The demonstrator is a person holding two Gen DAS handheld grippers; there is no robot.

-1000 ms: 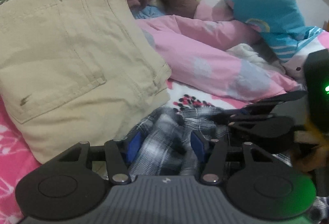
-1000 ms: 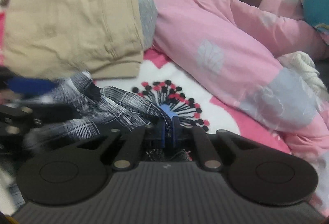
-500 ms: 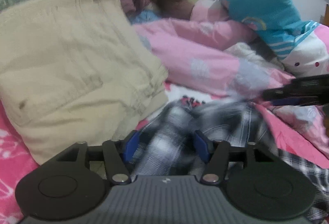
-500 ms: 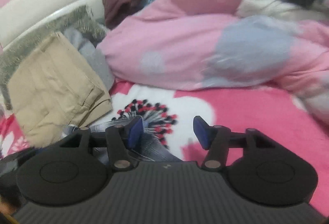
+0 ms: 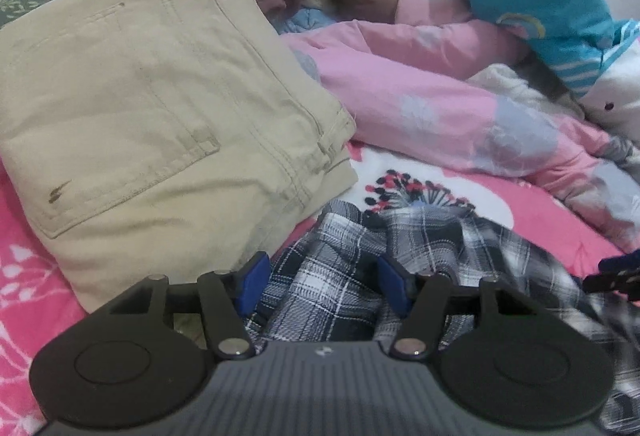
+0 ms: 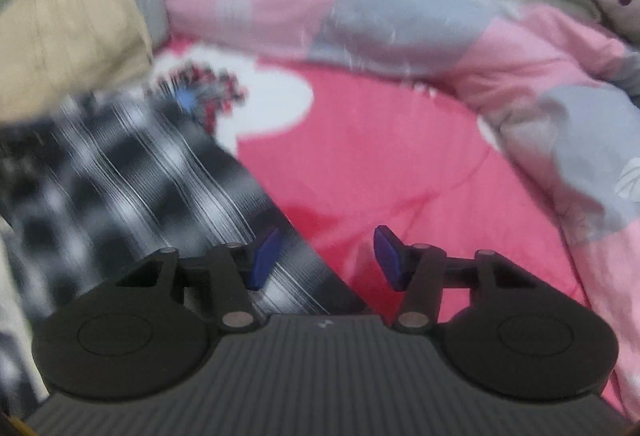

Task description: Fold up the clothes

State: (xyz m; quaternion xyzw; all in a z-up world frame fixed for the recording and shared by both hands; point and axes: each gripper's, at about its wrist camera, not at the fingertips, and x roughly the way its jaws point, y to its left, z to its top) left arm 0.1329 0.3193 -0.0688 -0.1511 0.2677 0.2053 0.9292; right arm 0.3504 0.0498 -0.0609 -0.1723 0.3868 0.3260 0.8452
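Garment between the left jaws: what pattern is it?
Black, grey and white plaid shirt, clearest in the left wrist view.

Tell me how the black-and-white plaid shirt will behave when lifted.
The black-and-white plaid shirt would probably hang limp: it lies in soft bunched folds. It looks thin, so likely light. Lifted at one spot, the rest would probably trail over the pink floral bedsheet.
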